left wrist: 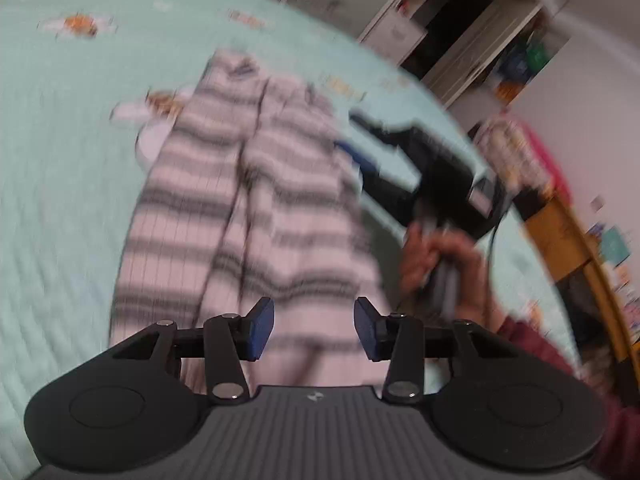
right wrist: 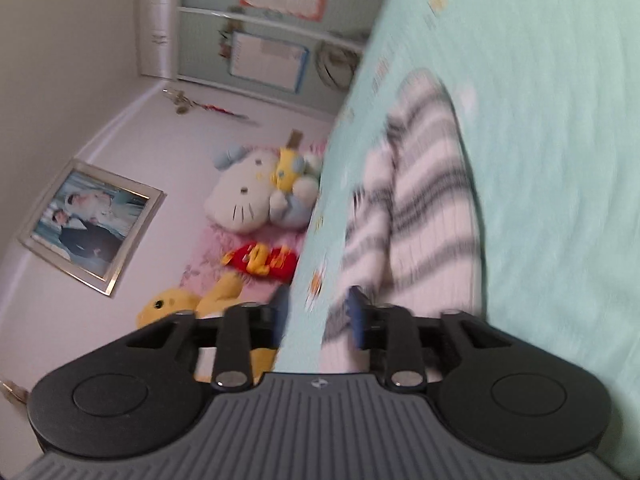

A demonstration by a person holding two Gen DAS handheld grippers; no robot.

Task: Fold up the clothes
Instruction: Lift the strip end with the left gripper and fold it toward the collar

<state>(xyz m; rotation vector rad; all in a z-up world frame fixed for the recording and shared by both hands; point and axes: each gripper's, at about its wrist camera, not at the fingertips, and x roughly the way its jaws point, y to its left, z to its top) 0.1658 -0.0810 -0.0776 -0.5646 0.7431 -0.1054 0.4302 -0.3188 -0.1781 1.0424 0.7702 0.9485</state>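
Striped pink-and-grey knit garment (left wrist: 256, 200) lies flat on a mint-green quilted bedspread (left wrist: 60, 200), stretching away from the left gripper (left wrist: 314, 328), whose blue-padded jaws stand apart just above the cloth's near hem with nothing pinched between them. To that claw's right, a hand (left wrist: 440, 264) in a maroon sleeve (left wrist: 560, 360) grasps the handle of the right gripper (left wrist: 400, 148) (blurred, beside the garment's right edge). From the right wrist view, rolled sideways, the right gripper (right wrist: 320, 320) shows jaws parted and empty, the striped garment (right wrist: 420, 208) just ahead of its right finger. Beyond its left finger sit a white cat plush toy (right wrist: 244, 196), a yellow plush toy (right wrist: 180, 304) and a framed photograph (right wrist: 92, 228) on the wall.
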